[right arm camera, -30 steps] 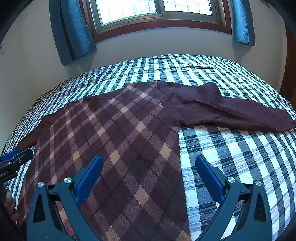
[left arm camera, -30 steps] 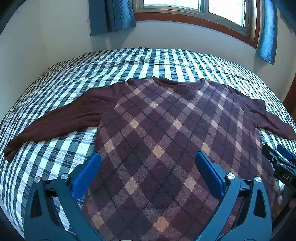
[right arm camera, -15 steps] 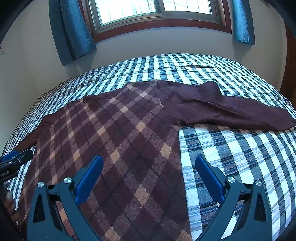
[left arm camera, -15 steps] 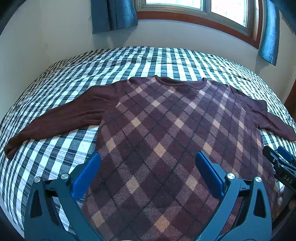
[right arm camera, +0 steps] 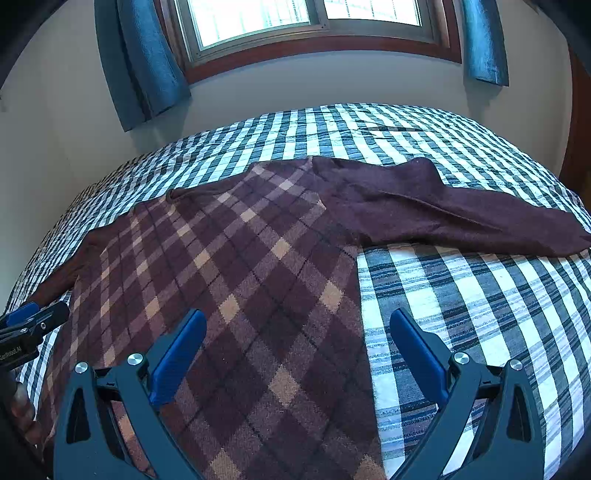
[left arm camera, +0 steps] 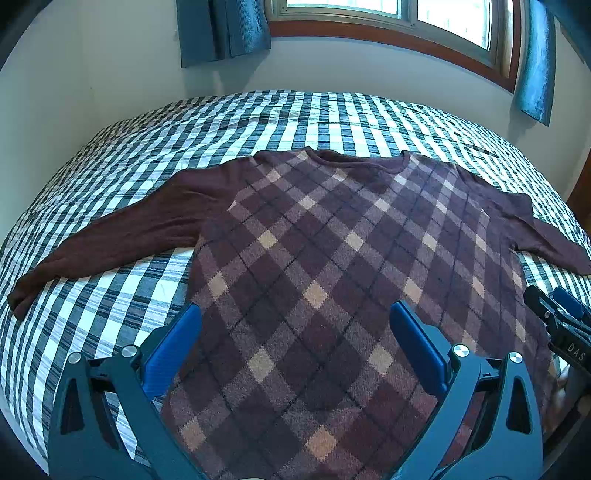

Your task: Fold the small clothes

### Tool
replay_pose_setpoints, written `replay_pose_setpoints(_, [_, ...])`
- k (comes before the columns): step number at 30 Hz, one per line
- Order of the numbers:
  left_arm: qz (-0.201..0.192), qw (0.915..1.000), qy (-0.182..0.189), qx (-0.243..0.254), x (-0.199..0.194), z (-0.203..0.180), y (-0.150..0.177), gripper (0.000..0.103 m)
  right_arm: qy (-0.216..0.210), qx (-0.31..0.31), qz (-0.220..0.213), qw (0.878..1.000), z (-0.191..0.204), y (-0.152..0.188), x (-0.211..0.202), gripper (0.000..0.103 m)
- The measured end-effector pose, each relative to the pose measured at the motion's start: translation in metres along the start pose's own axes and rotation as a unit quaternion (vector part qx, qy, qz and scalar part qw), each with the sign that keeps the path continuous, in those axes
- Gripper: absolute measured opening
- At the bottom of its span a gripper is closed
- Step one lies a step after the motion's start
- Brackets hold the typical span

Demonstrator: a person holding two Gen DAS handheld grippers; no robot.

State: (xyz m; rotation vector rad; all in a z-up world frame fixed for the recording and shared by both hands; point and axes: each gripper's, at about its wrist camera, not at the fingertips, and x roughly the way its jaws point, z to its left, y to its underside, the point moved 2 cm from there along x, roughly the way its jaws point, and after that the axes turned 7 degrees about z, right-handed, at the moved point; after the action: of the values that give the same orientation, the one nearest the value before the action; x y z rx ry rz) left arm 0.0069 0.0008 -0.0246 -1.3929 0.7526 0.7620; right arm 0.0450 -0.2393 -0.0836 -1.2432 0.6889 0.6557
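Observation:
A maroon argyle sweater [left arm camera: 332,258] lies flat, face up, on the bed, neckline toward the window and both plain sleeves spread out. Its left sleeve [left arm camera: 122,236] runs to the bed's left side; its right sleeve [right arm camera: 461,214] stretches to the right. My left gripper [left arm camera: 295,332] hovers open over the lower left body, nothing between its blue fingers [left arm camera: 173,350]. My right gripper [right arm camera: 295,336] is open above the sweater's lower right side edge [right arm camera: 360,314], one finger over the knit, the other over bedding. Each gripper shows at the other view's edge [left arm camera: 561,328] [right arm camera: 29,325].
The bed is covered by a blue, black and white checked bedspread [left arm camera: 122,325] [right arm camera: 480,314]. Behind it are a white wall, a wood-framed window [right arm camera: 306,22] and blue curtains [right arm camera: 140,62] [left arm camera: 221,29]. A wooden frame shows at the far right [right arm camera: 576,122].
Both views have drifted slightly back and up, so the sweater sits a little lower in frame. The sweater has not moved, and both grippers stay open.

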Motion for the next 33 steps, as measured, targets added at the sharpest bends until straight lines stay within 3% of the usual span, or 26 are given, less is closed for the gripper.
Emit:
replay_pose_setpoints(9, [0.006, 1.0, 0.006, -0.001, 0.005, 0.0, 0.002, 0.101, -0.018, 0.054, 0.002, 0.998, -0.03, -0.008, -0.004, 0.099])
replay_pose_setpoints(12, [0.009, 0.9999, 0.01, -0.001, 0.008, 0.001, 0.002, 0.101, -0.017, 0.086, -0.01, 0.996, -0.058, -0.018, -0.012, 0.099])
replay_pose_setpoints(15, [0.011, 0.9998, 0.015, -0.002, 0.011, 0.002, 0.003, 0.101, -0.013, 0.141, -0.037, 0.989, -0.113, -0.031, -0.027, 0.098])
replay_pose_setpoints(19, [0.011, 0.9998, 0.019, -0.006, 0.015, 0.005, 0.005, 0.101, 0.003, 0.266, -0.075, 0.961, -0.225, -0.038, -0.05, 0.096])
replay_pose_setpoints(20, [0.011, 0.9997, 0.018, -0.007, 0.016, 0.007, 0.005, 0.101, 0.007, 0.297, -0.082, 0.951, -0.253, -0.037, -0.053, 0.088])
replay_pose_setpoints(21, [0.012, 0.9997, 0.017, -0.008, 0.018, 0.009, 0.005, 0.101, 0.01, 0.317, -0.083, 0.945, -0.273, -0.036, -0.054, 0.063])
replay_pose_setpoints(22, [0.012, 0.9997, 0.016, -0.011, 0.02, 0.011, 0.005, 0.101, 0.013, 0.347, -0.08, 0.934, -0.3, -0.033, -0.053, 0.052])
replay_pose_setpoints(27, [0.012, 0.9991, 0.006, -0.041, 0.029, 0.031, 0.001, 0.101, 0.002, 0.449, -0.1, 0.888, -0.383, -0.017, -0.046, 0.049])
replay_pose_setpoints(31, [0.015, 0.9979, -0.004, -0.063, 0.031, 0.046, -0.002, 0.101, -0.015, 0.485, -0.107, 0.868, -0.409, -0.017, -0.037, 0.049])
replay_pose_setpoints(33, [0.016, 0.9976, -0.012, -0.067, 0.031, 0.05, -0.003, 0.101, -0.023, 0.493, -0.108, 0.863, -0.413, -0.017, -0.032, 0.049])
